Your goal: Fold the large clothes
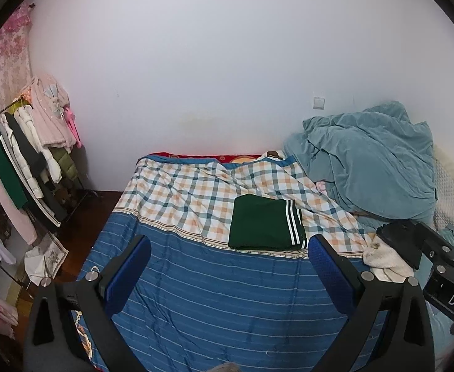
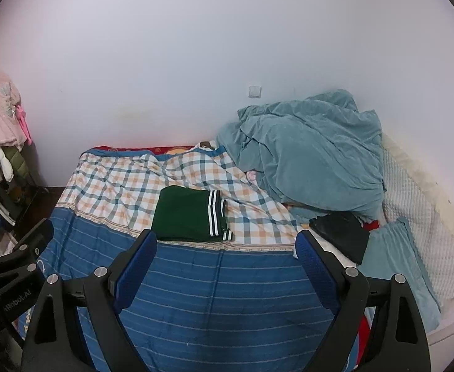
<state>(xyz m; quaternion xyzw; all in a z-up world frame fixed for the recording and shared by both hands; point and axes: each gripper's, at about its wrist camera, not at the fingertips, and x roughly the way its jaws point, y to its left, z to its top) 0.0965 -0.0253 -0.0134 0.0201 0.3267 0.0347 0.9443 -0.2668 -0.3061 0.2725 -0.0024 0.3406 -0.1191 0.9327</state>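
A dark green garment (image 1: 262, 223) with white side stripes lies folded into a neat rectangle on the plaid part of the bed sheet (image 1: 180, 192); it also shows in the right wrist view (image 2: 189, 215). My left gripper (image 1: 228, 248) is open and empty, raised over the blue striped sheet (image 1: 227, 303), short of the garment. My right gripper (image 2: 225, 243) is open and empty, just in front of the garment's near edge. The right gripper's body shows at the right edge of the left wrist view (image 1: 428, 248).
A heaped teal blanket (image 2: 313, 152) fills the bed's far right by the white wall. A black item (image 2: 341, 232) and a teal folded cloth (image 2: 397, 263) lie right of the sheet. A clothes rack (image 1: 25, 155) stands at the left, over dark floor.
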